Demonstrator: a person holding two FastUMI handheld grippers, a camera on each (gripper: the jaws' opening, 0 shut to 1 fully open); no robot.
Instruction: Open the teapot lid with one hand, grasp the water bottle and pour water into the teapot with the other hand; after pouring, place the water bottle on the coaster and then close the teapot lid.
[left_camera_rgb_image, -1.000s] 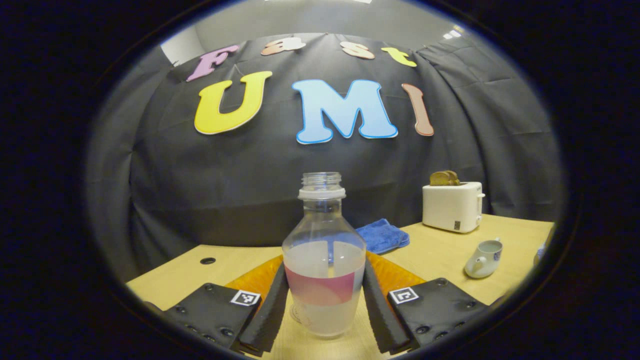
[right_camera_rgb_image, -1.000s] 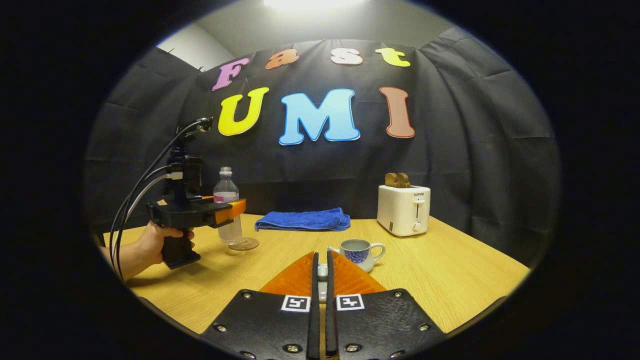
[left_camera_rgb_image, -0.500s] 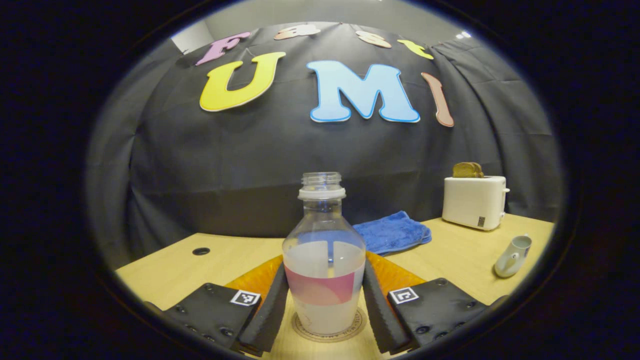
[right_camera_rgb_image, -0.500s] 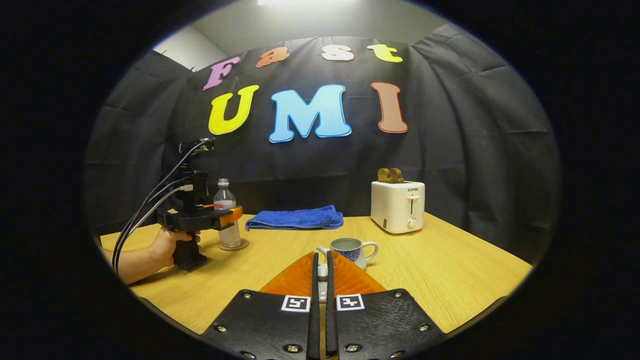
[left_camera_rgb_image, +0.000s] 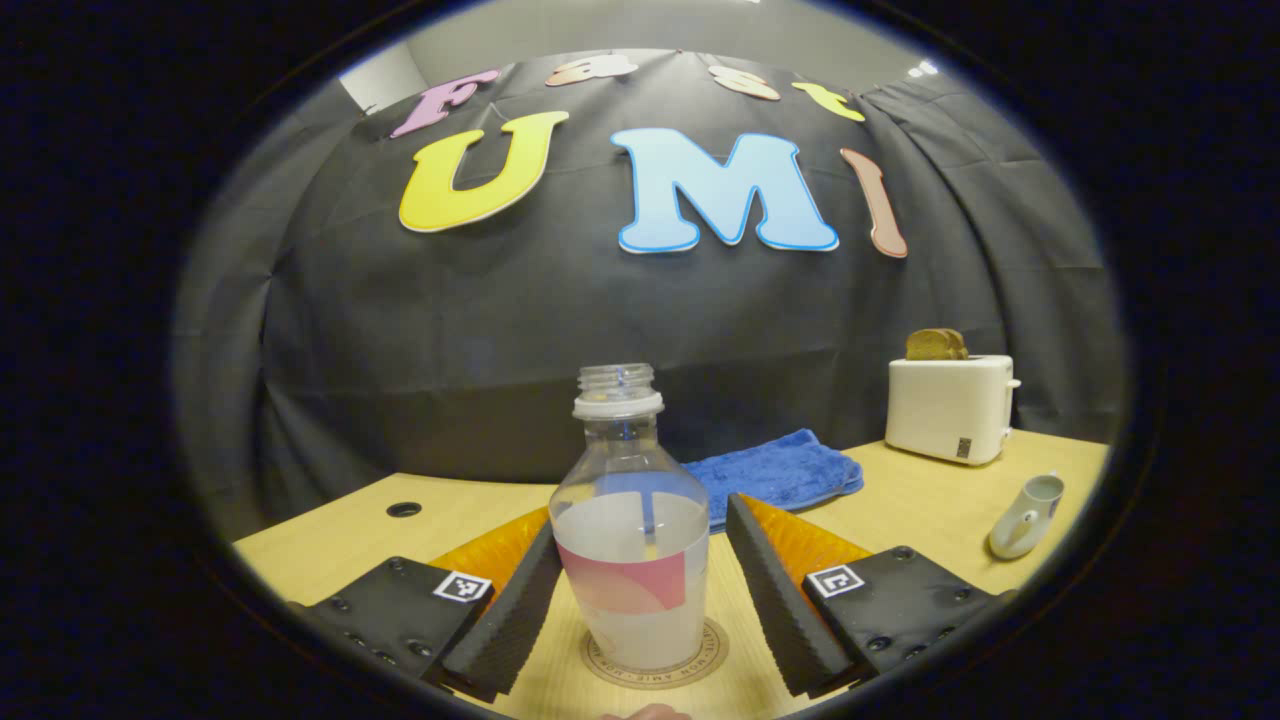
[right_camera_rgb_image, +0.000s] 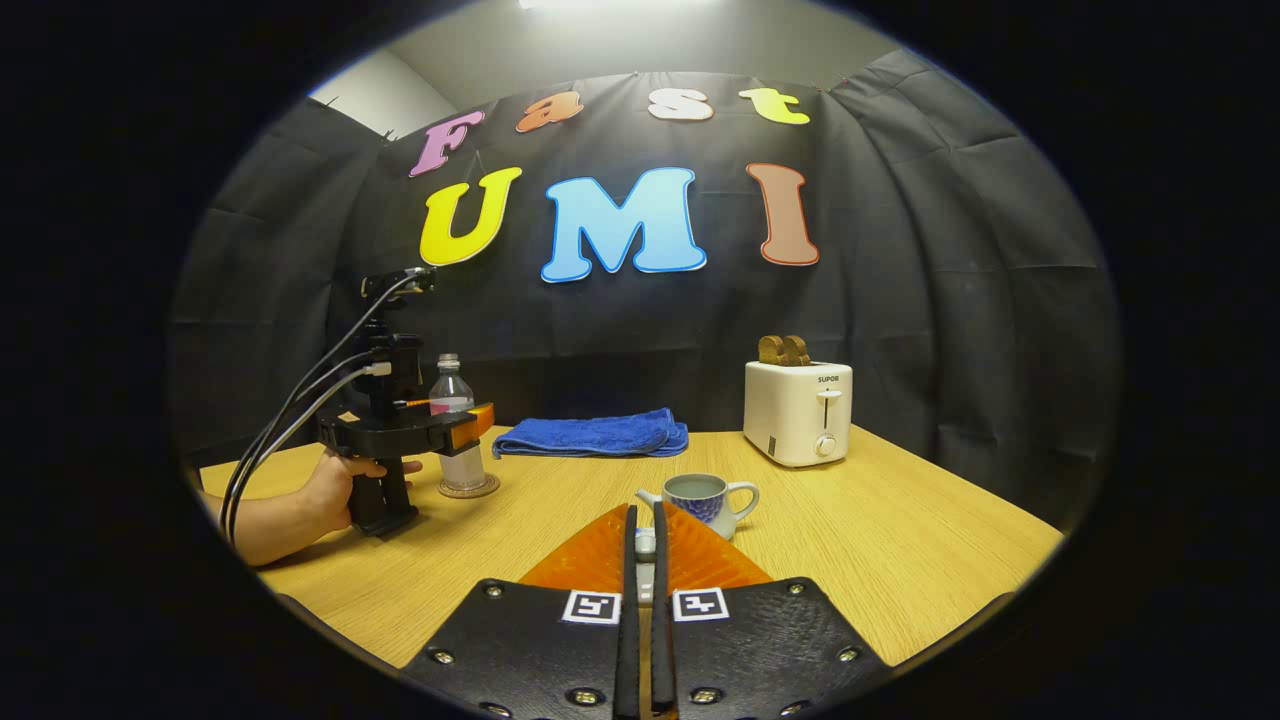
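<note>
Bottle (left_camera_rgb_image: 632, 540), clear plastic, on round coaster (left_camera_rgb_image: 655, 668)

Left gripper view: I look low across the pale wooden bench (left_camera_rgb_image: 930, 500), close on the clear plastic water bottle (left_camera_rgb_image: 632, 560).
Right gripper view: farther back, facing the white toaster (right_camera_rgb_image: 798, 412).
Shared: bottle, toaster, blue folded towel (right_camera_rgb_image: 590, 436).
</note>
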